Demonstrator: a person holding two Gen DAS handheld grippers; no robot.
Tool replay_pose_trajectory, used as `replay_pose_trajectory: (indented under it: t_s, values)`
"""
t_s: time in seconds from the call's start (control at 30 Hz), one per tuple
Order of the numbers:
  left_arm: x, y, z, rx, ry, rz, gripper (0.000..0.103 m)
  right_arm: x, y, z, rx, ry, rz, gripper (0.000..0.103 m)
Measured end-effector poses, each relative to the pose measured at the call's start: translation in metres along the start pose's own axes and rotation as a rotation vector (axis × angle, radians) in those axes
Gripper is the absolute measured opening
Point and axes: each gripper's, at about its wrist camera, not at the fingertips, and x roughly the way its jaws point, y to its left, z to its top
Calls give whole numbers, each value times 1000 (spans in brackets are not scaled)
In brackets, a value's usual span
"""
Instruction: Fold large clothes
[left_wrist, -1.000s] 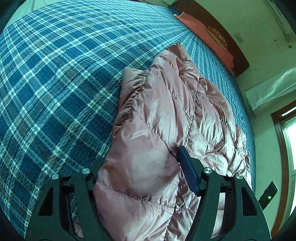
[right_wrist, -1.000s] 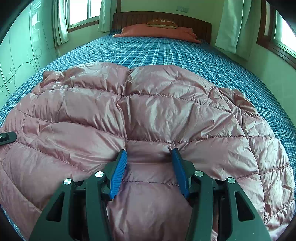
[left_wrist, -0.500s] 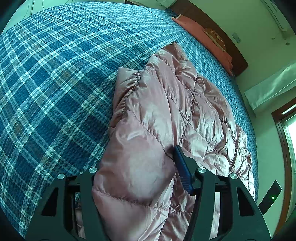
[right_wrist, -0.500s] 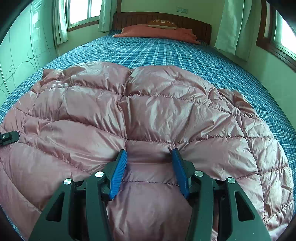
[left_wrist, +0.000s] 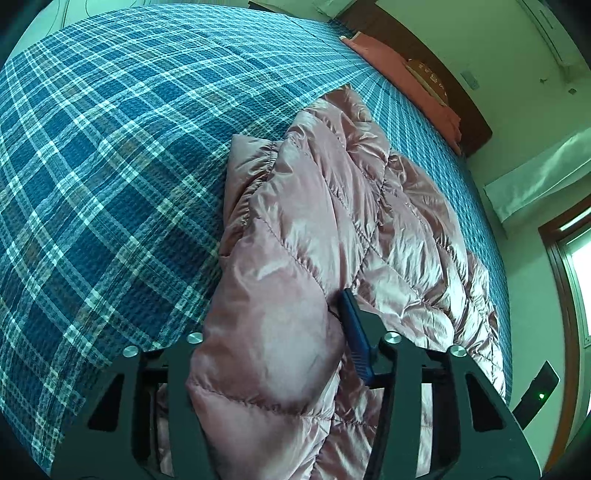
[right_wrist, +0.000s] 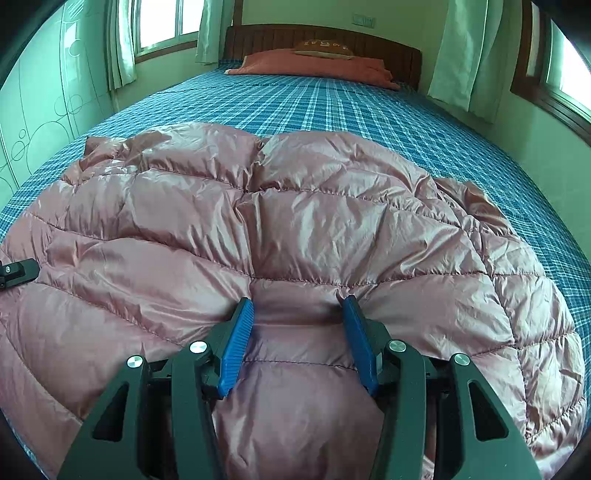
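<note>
Nearest, my left gripper (left_wrist: 273, 354), jaws just closing, squeezes a puffy fold of one pink quilted jacket (left_wrist: 332, 229); my right gripper (right_wrist: 297, 343) clamps its hem. The jacket lies on one plaid bed (right_wrist: 332, 107); beyond, one orange pillow (right_wrist: 317, 68).

Light: soft daylight w/ greenish cast, even and fairly bright.
Source: windows (right_wrist: 166, 26), blown out white in right wrist view; another at far right (left_wrist: 576, 258) of left wrist view.
Glare: sheen patches on pink quilted jacket (right_wrist: 295, 229).
Shadows: faint, mostly in jacket folds.
Distortion: strong fisheye, dark corners, bed (left_wrist: 110, 166) bulges.
Focus: sharp, no blur.
</note>
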Motion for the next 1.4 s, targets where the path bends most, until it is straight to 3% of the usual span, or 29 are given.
replay_pose_trajectory:
  t_s: [0.07, 0.17, 0.3, 0.33, 0.37, 0.47, 0.57, 0.93, 1.4]
  values:
    - [-1, -1, 0, 3, 0, -7, 38, 0, 1, 0, -2, -1, -4, 51]
    - [-2, -5, 1, 19, -6, 6, 37, -2, 3, 0, -2, -1, -8, 51]
    - [5, -3, 1, 13, -9, 24, 49, -2, 5, 0, -3, -1, -12, 51]
    - [5, -3, 2, 16, -10, 24, 47, -2, 6, 0, -4, -1, -13, 51]
    - [4, -5, 2, 28, -13, 19, 35, -2, 6, 0, -4, -1, -15, 51]
    - [-5, -16, 2, 83, -46, 19, 19, -3, 7, 0, -4, -1, -17, 51]
    - [-16, -30, 0, 133, -83, 34, 14, -2, 9, 1, -5, -2, -23, 51]
    - [-52, -86, -8, 285, -189, 83, 12, -8, 13, 7, -8, 1, -47, 51]
    - [-72, -159, -31, 435, -221, 70, 11, -62, -45, -6, 48, -79, -95, 51]
